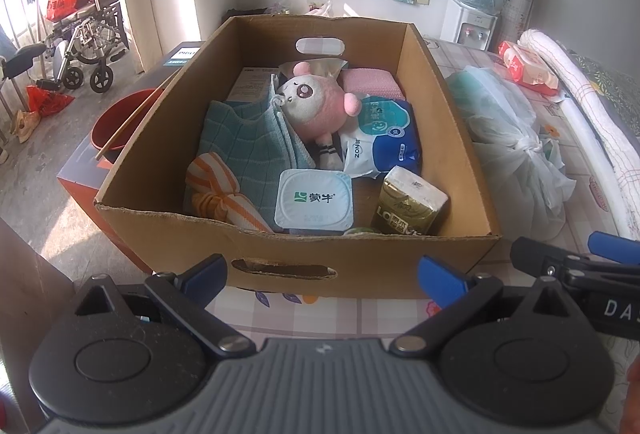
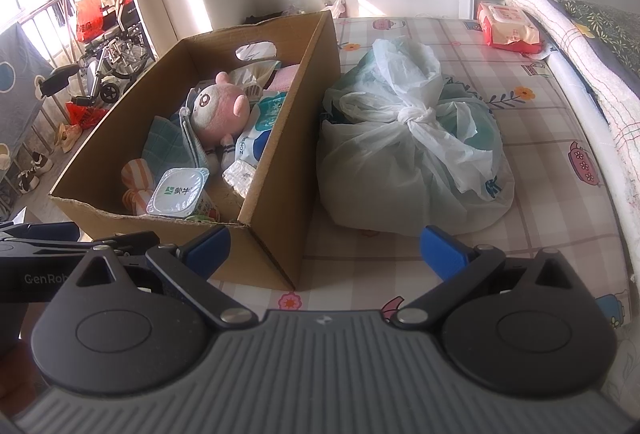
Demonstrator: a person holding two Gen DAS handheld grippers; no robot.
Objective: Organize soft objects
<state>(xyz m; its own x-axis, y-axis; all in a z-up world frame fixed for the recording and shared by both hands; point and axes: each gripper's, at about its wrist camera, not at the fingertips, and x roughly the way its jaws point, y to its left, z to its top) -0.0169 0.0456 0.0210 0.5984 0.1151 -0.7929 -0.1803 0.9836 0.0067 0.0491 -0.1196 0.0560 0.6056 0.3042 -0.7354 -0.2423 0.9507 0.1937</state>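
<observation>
An open cardboard box (image 1: 448,122) (image 2: 288,162) stands on the checked bed sheet. Inside lie a pink plush toy (image 1: 316,98) (image 2: 218,106), a teal cloth (image 1: 248,138) (image 2: 168,142), an orange-striped cloth (image 1: 220,194) (image 2: 134,178), a pink folded cloth (image 1: 372,84), a blue-white soft pack (image 1: 384,138), a yogurt cup (image 1: 314,202) (image 2: 178,192) and a gold tissue pack (image 1: 408,204). A knotted white plastic bag (image 1: 516,150) (image 2: 416,150) lies right of the box. My left gripper (image 1: 322,274) hangs open before the box's near wall. My right gripper (image 2: 324,250) is open, near the box's right corner, empty.
A red wet-wipe pack (image 1: 528,68) (image 2: 506,24) and a rolled quilt (image 2: 580,50) lie at the bed's far right. A red basin (image 1: 120,118) sits on a box left of the bed. A wheelchair (image 1: 88,42) and a water dispenser (image 1: 476,6) stand behind.
</observation>
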